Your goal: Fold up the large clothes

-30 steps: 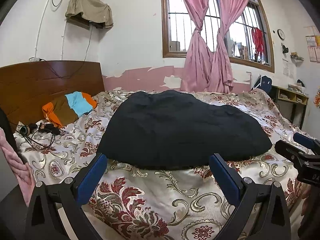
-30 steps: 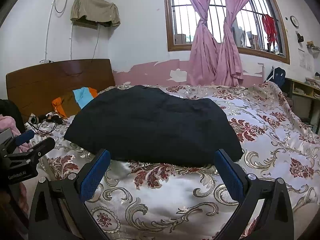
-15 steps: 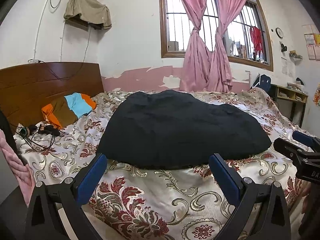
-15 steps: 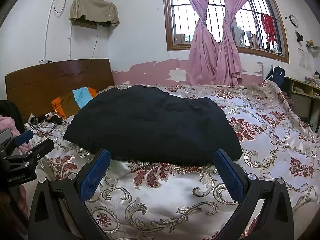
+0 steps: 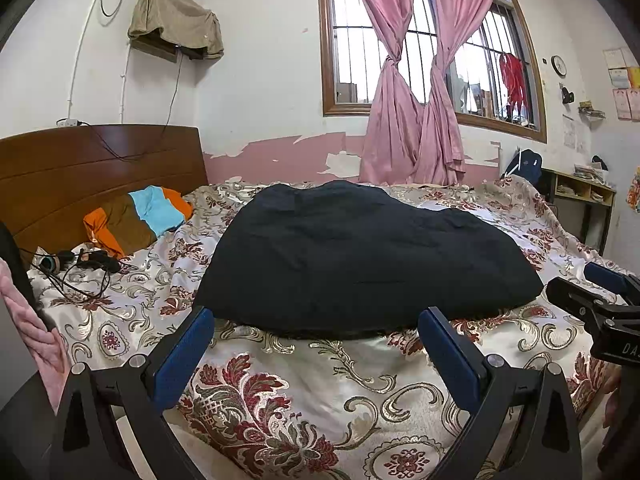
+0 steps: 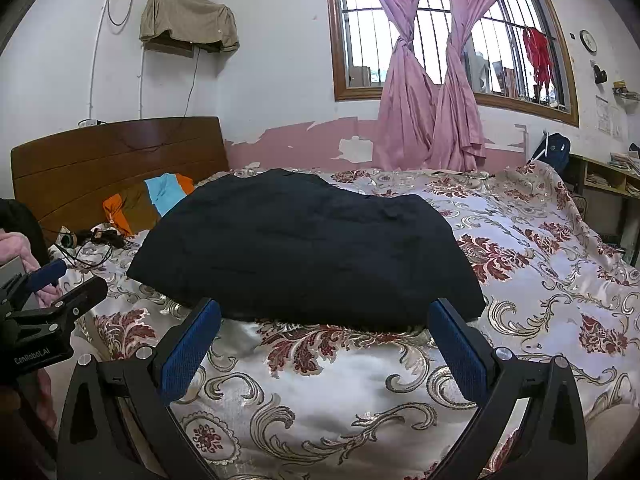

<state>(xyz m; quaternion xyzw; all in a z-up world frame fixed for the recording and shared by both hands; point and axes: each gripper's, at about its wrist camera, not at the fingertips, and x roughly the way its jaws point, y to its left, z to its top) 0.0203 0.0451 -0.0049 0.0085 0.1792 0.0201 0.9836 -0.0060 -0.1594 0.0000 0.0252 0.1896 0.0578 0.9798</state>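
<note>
the bed, covered in a shiny cream spread with red and gold flowers, fills the lower half of both views. its brown wooden headboard stands at the left of the frame against the white wall. a barred window with knotted pink curtains takes the upper right of the frame.

the black garment lies spread flat in the middle of the frame, on the bed's centre, its near edge just above the tips of both grippers. in the right wrist view the same garment sits centre-left, again flat on the spread.

the left gripper is at the bottom of its own view, blue-padded fingers spread wide with nothing between them, apart from the garment's near edge. the right gripper is likewise wide and empty at the bottom of its view; it also shows at the right edge of the left wrist view.

an orange, brown and light blue cloth is bunched at mid-left, by the headboard. a khaki cloth hangs over a wall fixture at upper left. black cables and a headset lie at the left edge on the spread. a small round clock hangs at upper right.
</note>
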